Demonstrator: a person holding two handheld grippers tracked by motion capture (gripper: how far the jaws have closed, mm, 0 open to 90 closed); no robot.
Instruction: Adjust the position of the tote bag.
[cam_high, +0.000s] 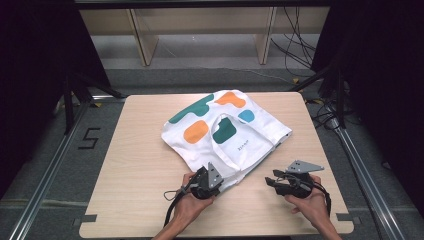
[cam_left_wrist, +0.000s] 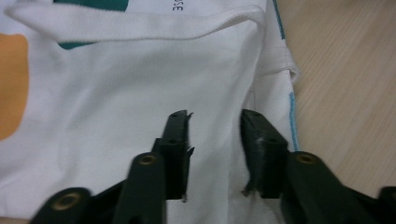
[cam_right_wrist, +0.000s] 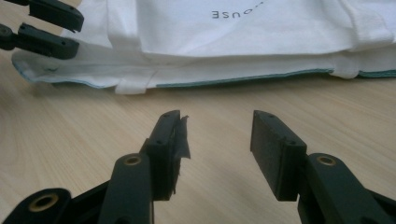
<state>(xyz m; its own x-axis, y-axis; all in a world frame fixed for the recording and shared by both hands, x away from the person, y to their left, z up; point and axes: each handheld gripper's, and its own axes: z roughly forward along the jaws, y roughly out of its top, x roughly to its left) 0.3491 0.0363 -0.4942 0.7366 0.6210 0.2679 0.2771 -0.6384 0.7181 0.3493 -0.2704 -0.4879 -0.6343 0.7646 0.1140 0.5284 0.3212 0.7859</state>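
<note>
High view, soft white cloth bag (cam_high: 227, 131), rounded colour patches, wooden table (cam_high: 140, 165)

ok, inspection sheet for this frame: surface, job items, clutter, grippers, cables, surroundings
Surface: light wooden table, bare around the bag.
Job's things: white tote bag with orange, green and blue patches lies flat, handle loop on top.
Clutter: nothing seen.
Grippers: left gripper at the bag's near edge, jaws astride the cloth, grip not clear; right gripper open over bare wood, short of the bag.
Cables: one cable trails from the left gripper; more cables on the floor behind.
Surroundings: wooden frame behind, dark curtains at the sides.
</note>
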